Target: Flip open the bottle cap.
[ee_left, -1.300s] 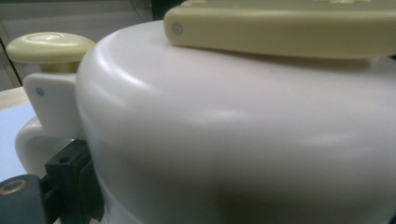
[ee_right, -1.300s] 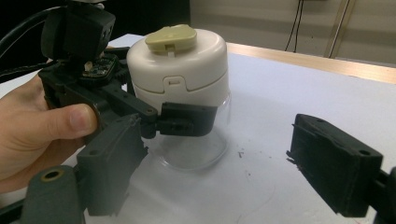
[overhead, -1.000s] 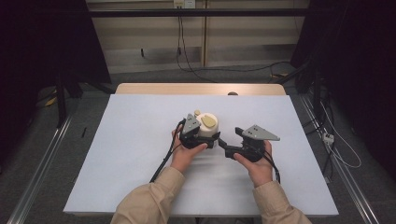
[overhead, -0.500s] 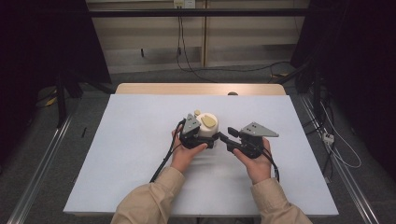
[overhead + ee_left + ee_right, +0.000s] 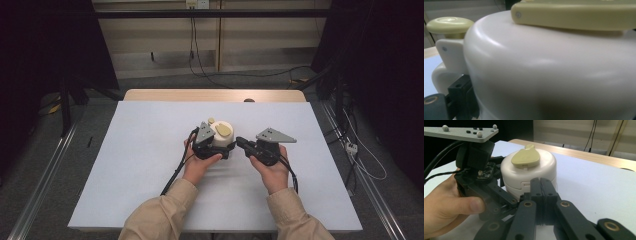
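Bench [image 5: 150,165], white-covered, carried one item: a squat cream container [image 5: 222,136] with a yellow-green flap on its lid, sitting just left of centre. Left tool [image 5: 212,150] pinched the container at its near side — unchanged from a second before. Right tool [image 5: 541,185] was the change: its jaws had just been closing and now stood pressed together with nothing between them, tips right at the container's lower seam. Judged a set-up to poke or pry at the seam.
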Tool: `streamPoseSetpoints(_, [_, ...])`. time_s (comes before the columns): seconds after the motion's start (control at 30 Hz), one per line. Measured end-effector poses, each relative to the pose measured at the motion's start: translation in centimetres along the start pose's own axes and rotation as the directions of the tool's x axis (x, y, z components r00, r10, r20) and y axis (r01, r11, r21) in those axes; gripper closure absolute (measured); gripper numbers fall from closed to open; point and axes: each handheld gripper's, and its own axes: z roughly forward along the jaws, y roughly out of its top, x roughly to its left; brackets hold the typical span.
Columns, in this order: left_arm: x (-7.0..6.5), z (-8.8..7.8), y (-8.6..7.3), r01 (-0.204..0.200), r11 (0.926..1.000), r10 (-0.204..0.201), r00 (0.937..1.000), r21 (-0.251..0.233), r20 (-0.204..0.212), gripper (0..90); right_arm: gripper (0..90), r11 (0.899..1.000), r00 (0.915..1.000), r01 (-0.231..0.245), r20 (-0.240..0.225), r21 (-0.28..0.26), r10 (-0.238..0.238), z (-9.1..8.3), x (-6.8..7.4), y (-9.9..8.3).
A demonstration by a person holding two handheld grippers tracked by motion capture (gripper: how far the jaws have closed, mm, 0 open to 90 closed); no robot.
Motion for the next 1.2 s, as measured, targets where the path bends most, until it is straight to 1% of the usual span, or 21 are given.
streamPoseSetpoints(0.3, [0.0,0.0,0.0,0.003,1.0000,-0.003,1.0000,-0.001,0.000,5.4,90.0,1.000,0.9999,0.000,-0.017,0.019,0.000,0.5,0.4,0.5])
streamPoseSetpoints(0.37, [0.0,0.0,0.0,0.002,1.0000,-0.002,1.0000,0.000,-0.001,5.3,90.0,1.000,0.9999,0.006,-0.012,0.019,-0.006,0.6,0.5,0.6])
streamPoseSetpoints(0.57, [0.0,0.0,0.0,-0.001,1.0000,0.001,1.0000,0.002,-0.001,5.3,90.0,0.999,0.9995,0.016,-0.029,0.031,-0.015,1.0,0.9,0.8])
streamPoseSetpoints(0.9, [0.0,0.0,0.0,-0.003,1.0000,0.003,1.0000,0.003,-0.003,5.3,90.0,0.998,0.9990,0.029,-0.035,0.053,-0.027,1.5,1.1,1.1])
streamPoseSetpoints(1.2, [0.0,0.0,0.0,-0.003,1.0000,0.003,1.0000,0.004,-0.002,5.3,90.0,0.998,0.9989,0.036,-0.030,0.053,-0.035,1.6,1.3,1.1])
